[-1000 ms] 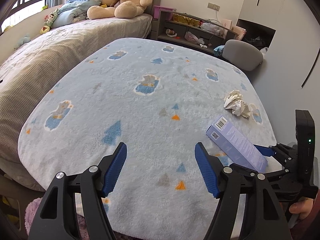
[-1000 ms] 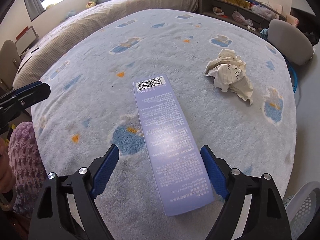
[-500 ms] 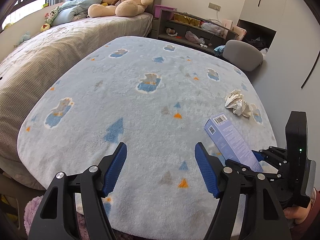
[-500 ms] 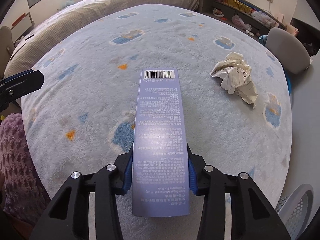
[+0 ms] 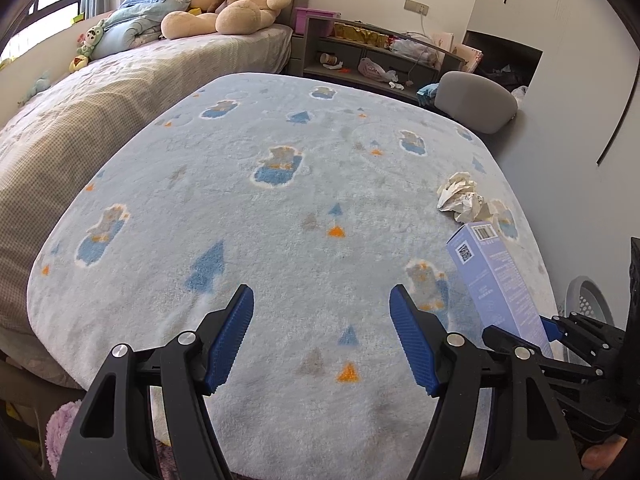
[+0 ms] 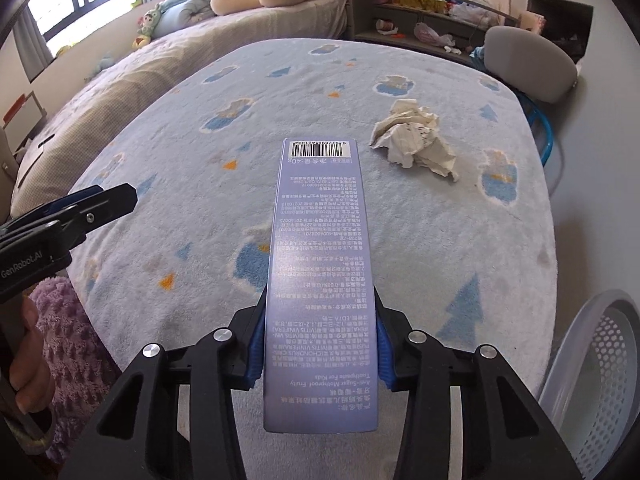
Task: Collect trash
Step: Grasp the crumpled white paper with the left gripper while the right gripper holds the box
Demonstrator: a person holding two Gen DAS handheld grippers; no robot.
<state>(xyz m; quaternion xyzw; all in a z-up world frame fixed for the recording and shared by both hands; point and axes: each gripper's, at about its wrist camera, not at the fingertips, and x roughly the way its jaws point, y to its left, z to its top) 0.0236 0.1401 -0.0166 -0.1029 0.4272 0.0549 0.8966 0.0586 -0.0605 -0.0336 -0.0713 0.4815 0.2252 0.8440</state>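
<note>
My right gripper [image 6: 320, 344] is shut on a long lilac toothpaste box [image 6: 320, 240] and holds it lifted above the blue blanket-covered surface [image 6: 200, 208]. The box also shows in the left wrist view [image 5: 496, 280], tilted up at the right. A crumpled white paper ball [image 6: 414, 144] lies on the blanket beyond and right of the box; it also shows in the left wrist view [image 5: 460, 196]. My left gripper [image 5: 322, 340] is open and empty over the near edge of the blanket, left of the box.
A white perforated basket [image 6: 592, 364] stands at the lower right beside the blanket edge; its rim shows in the left wrist view [image 5: 588, 300]. A bed with a teddy bear [image 5: 236, 4] lies at the left, a low shelf [image 5: 380, 60] and grey chair [image 5: 476, 106] at the back.
My right gripper closed on the toothpaste box and lifted it off the blanket, tilting its far end up. The left gripper stayed open and barely moved.
</note>
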